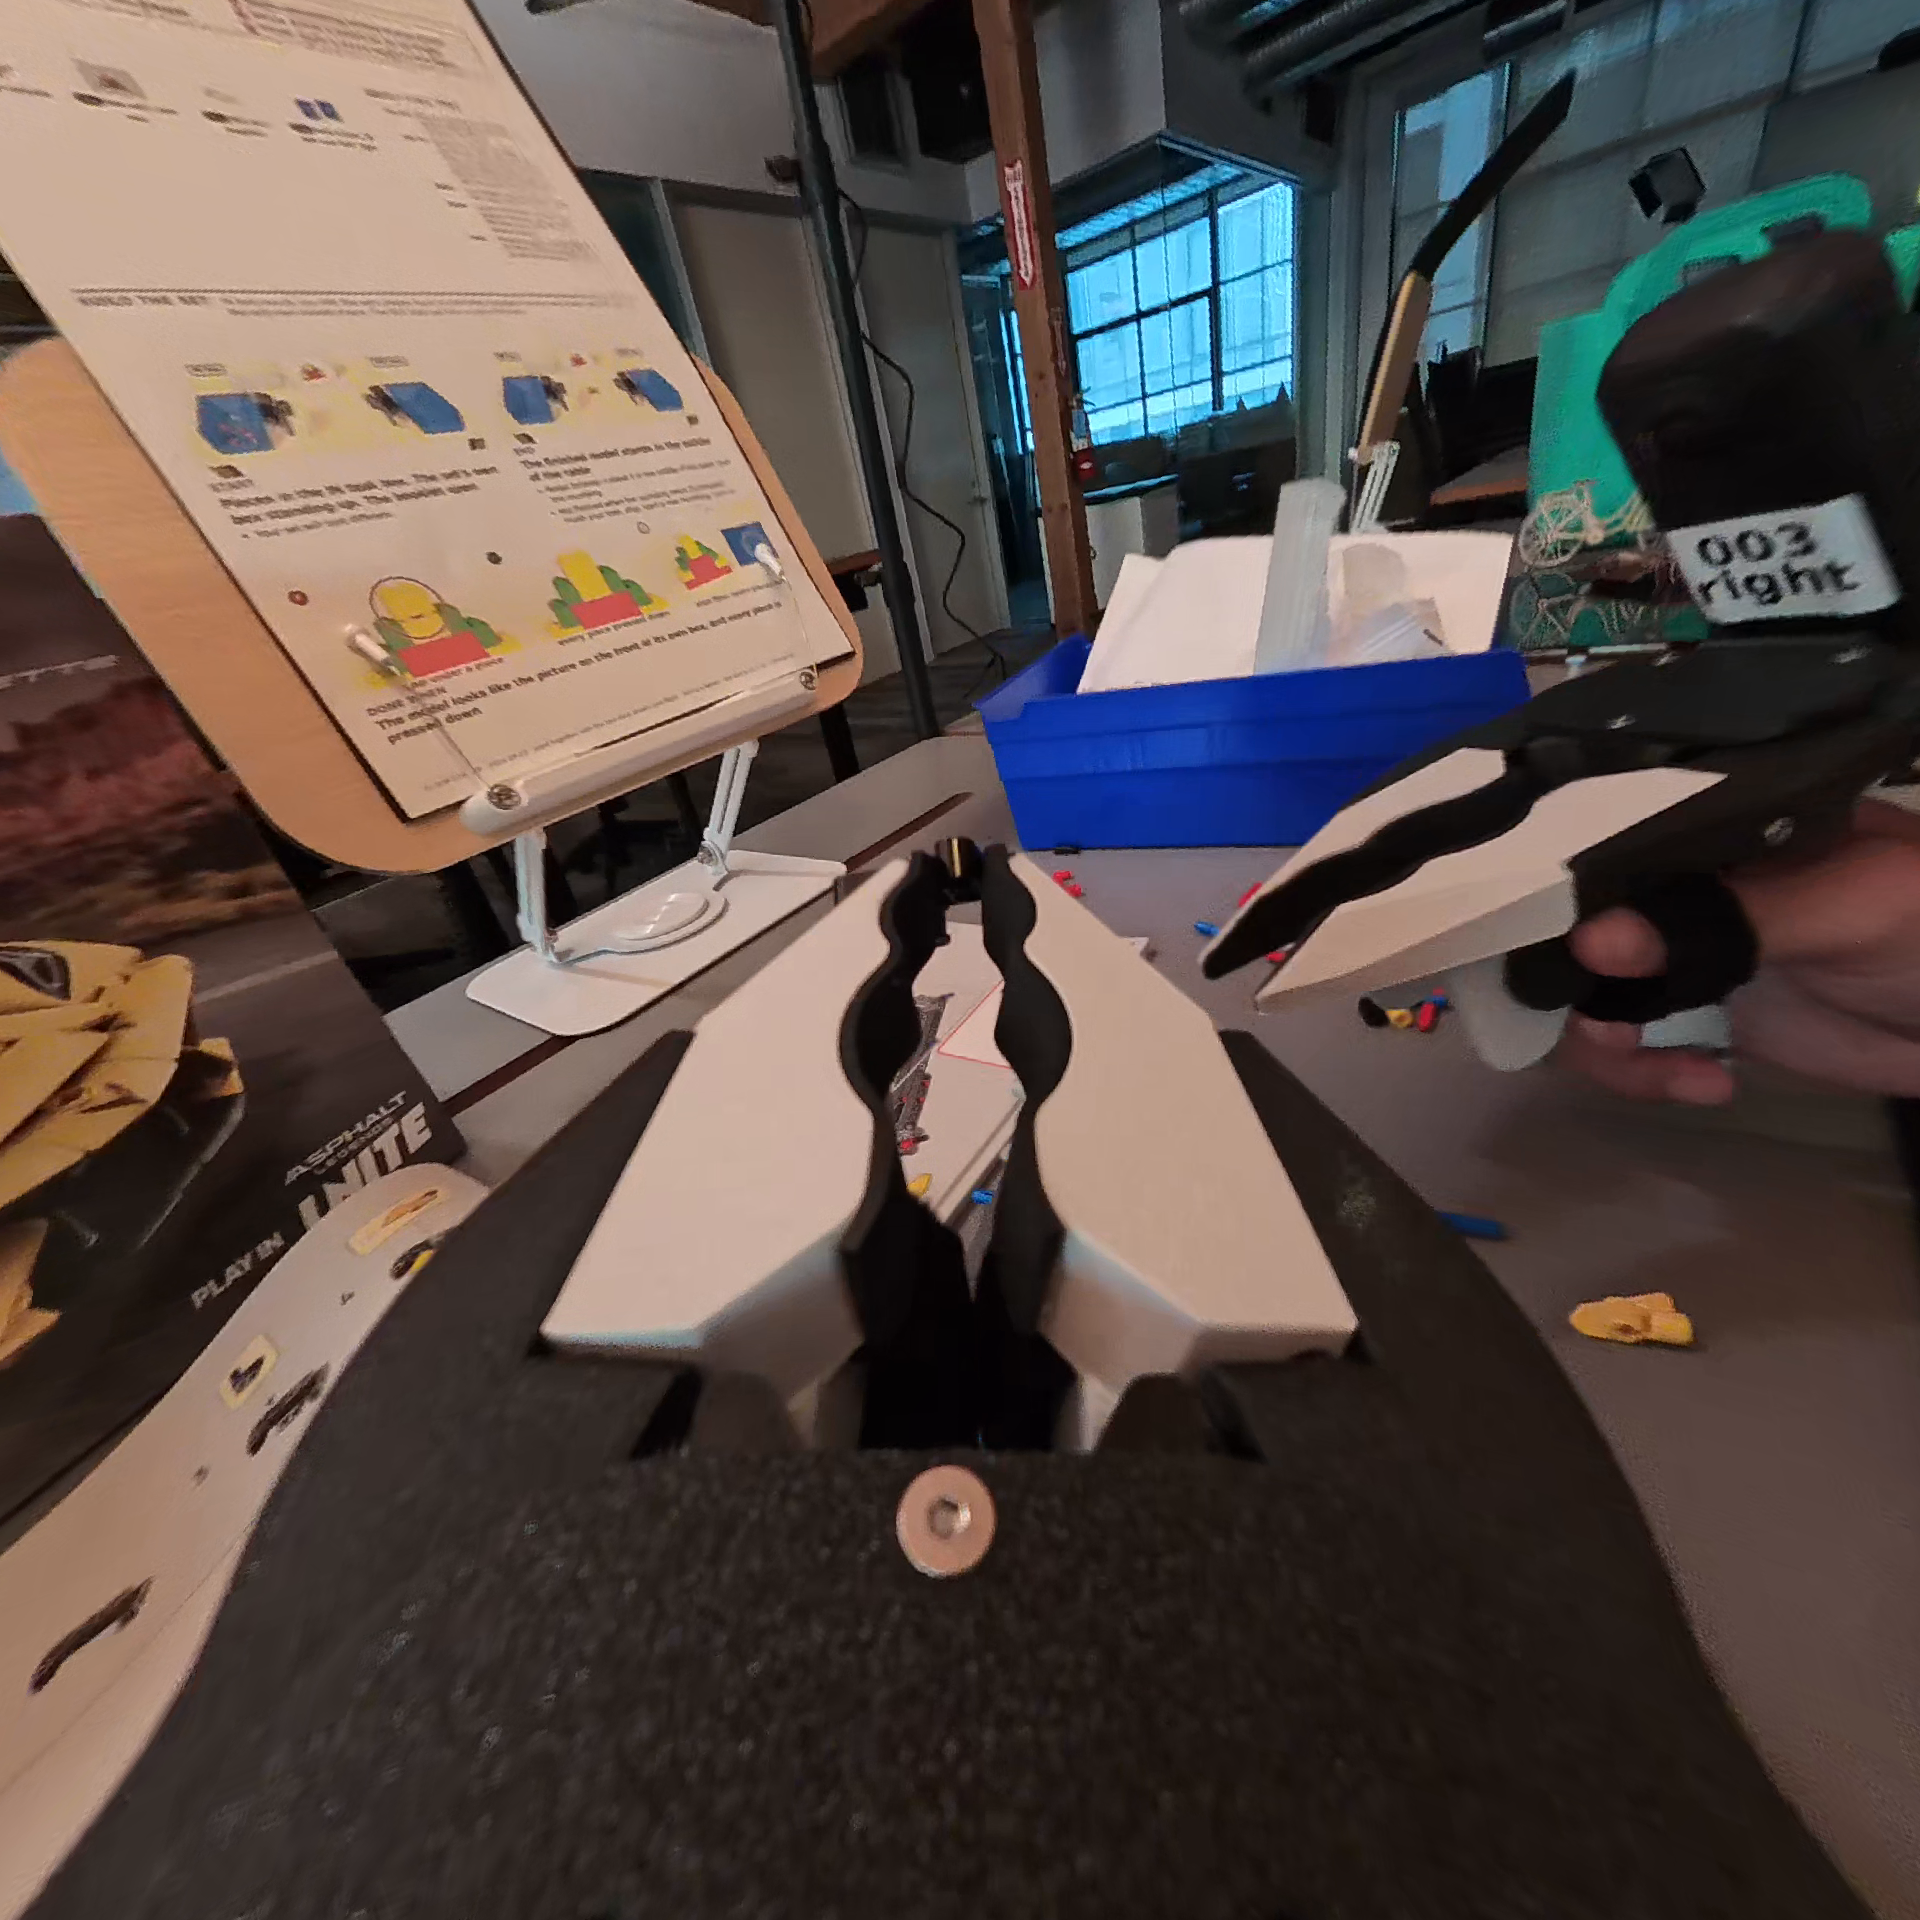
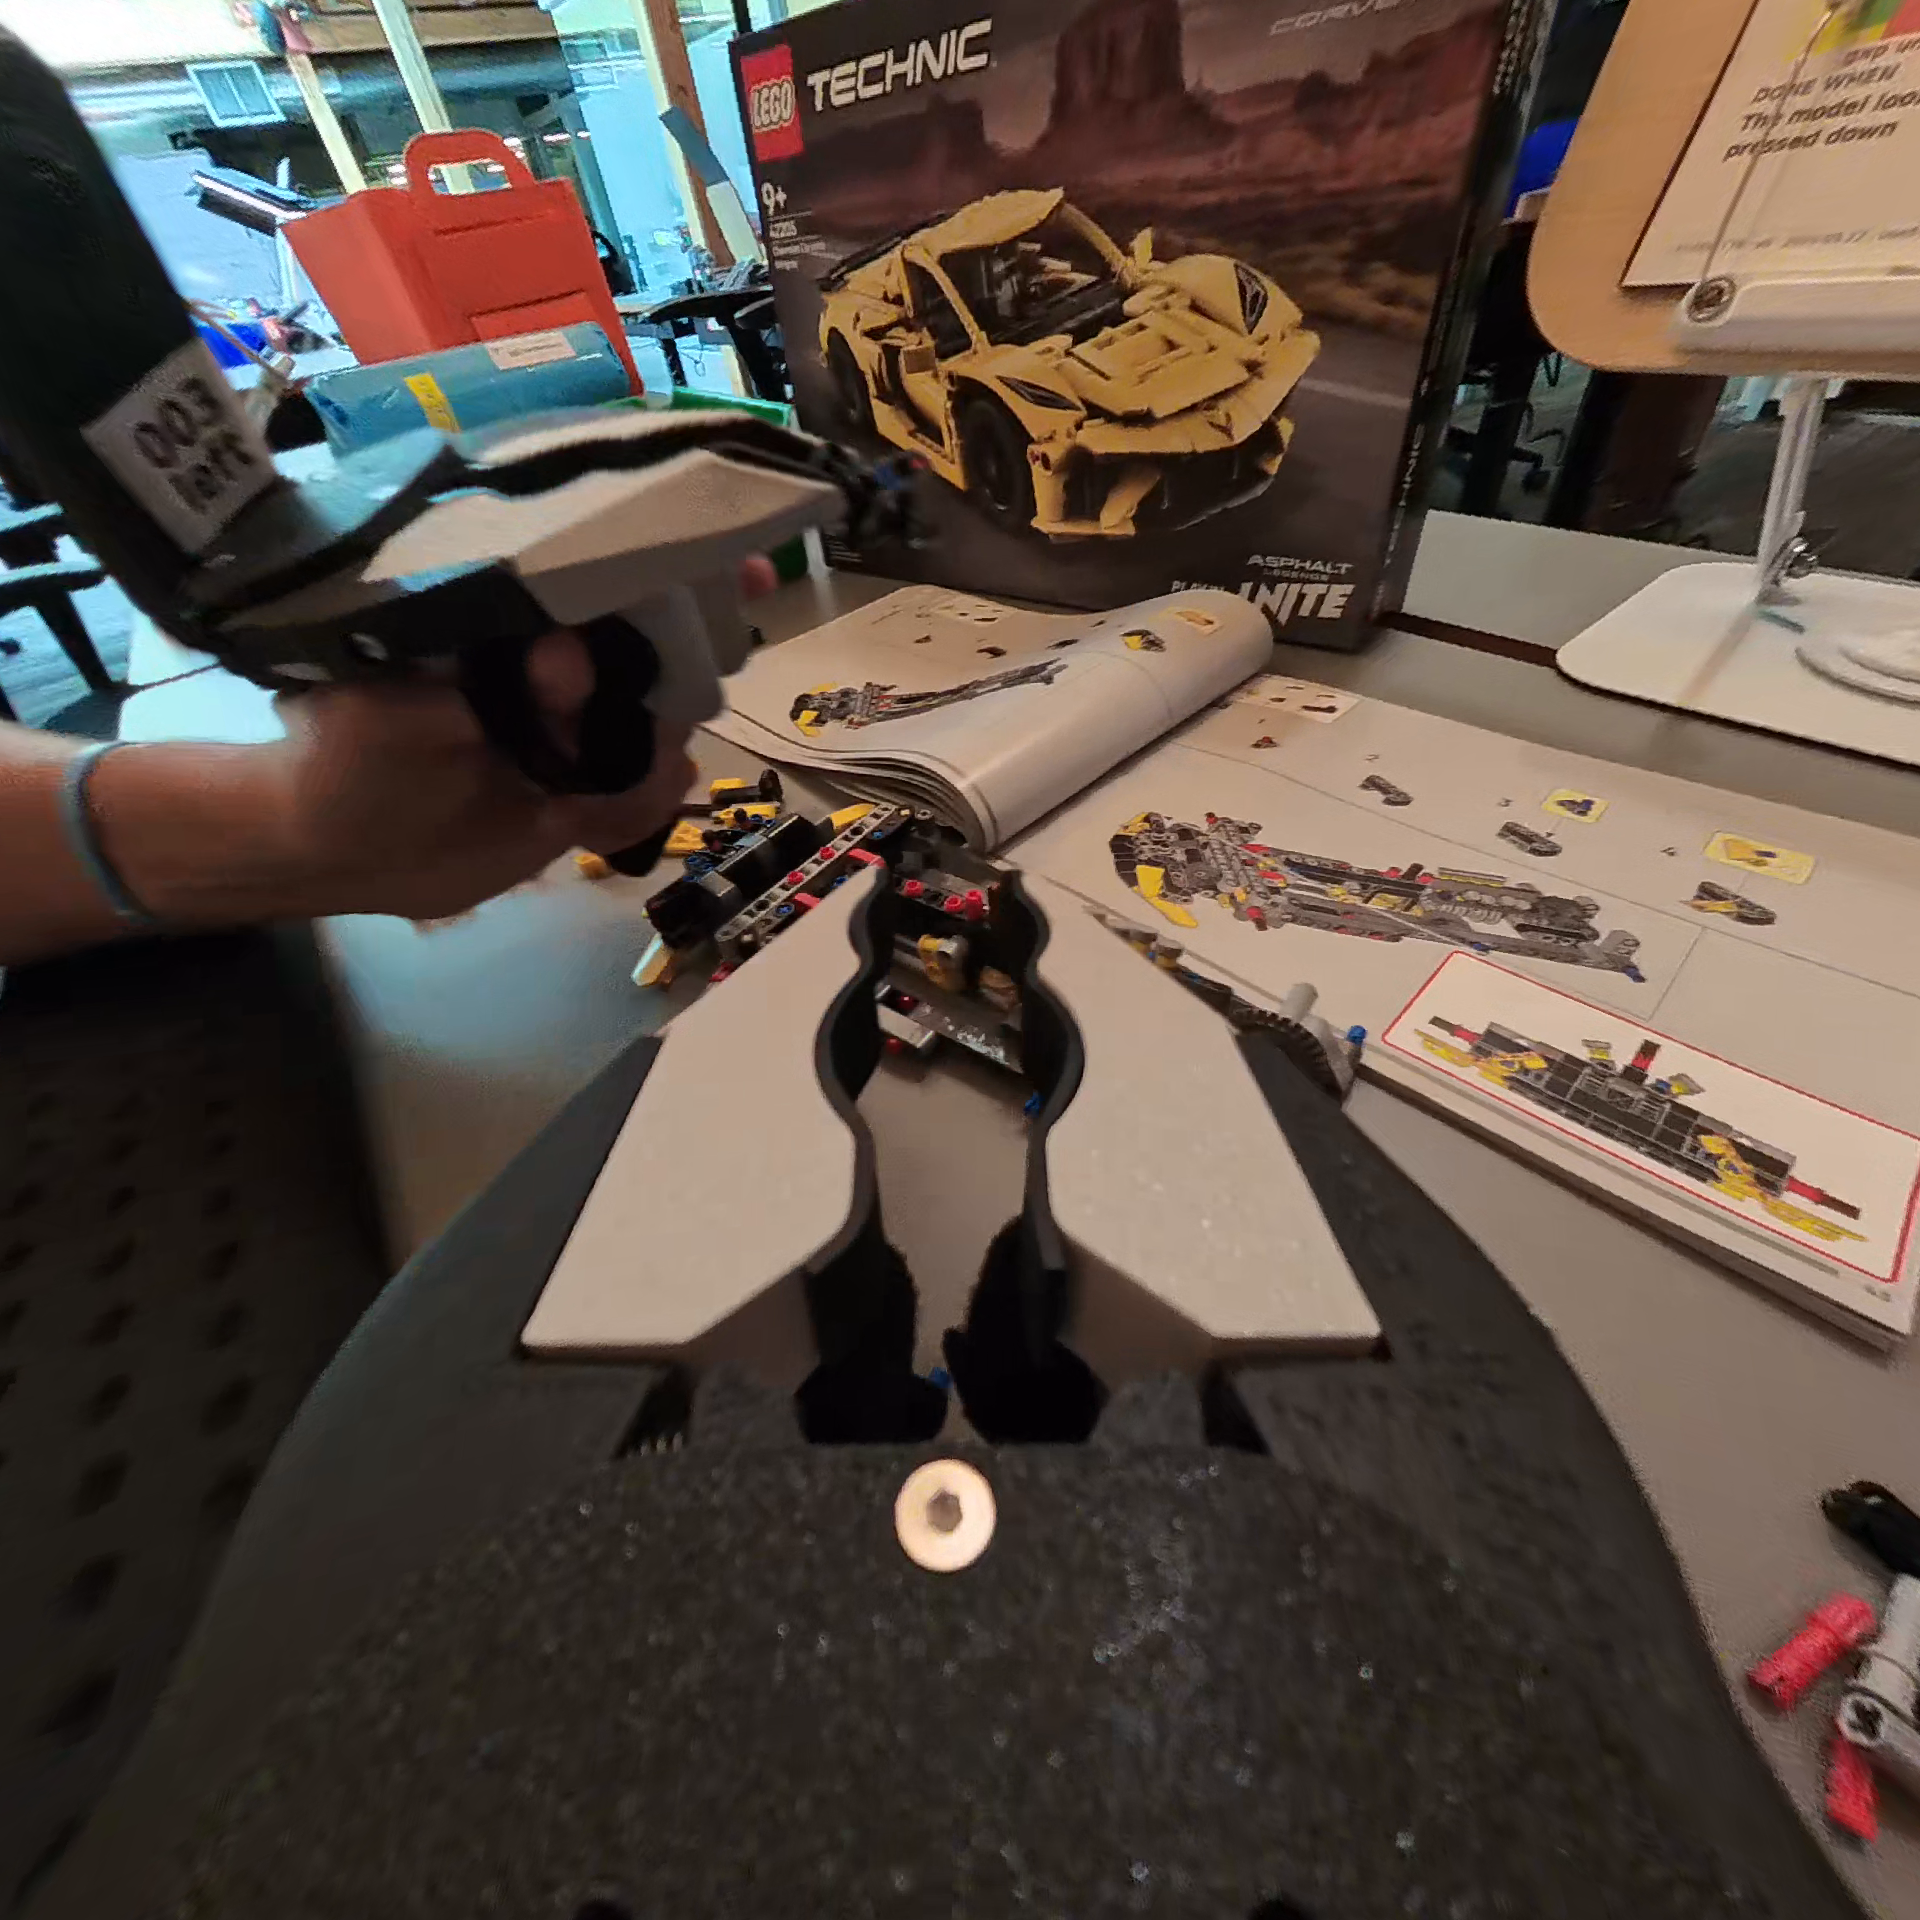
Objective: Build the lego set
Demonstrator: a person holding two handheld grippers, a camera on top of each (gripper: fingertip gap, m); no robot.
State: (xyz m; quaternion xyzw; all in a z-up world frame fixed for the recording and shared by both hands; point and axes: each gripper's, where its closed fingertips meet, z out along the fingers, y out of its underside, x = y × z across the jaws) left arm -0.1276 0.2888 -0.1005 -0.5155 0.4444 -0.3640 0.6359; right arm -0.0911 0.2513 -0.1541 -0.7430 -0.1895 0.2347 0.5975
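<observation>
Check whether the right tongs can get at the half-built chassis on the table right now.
Probably yes. The right tongs are open and pointed straight at the half-built chassis, with nothing between; the left tongs, holding a small black piece, hang higher, off to one side.

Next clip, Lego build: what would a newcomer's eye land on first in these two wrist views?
Probably the set's box, standing at the back of the table with a yellow sports car pictured on it. In front of it the instruction booklet lies open, with the half-built chassis at its left edge, just beyond the right gripper. The left gripper pinches a small black piece; a blue bin sits behind.
</observation>
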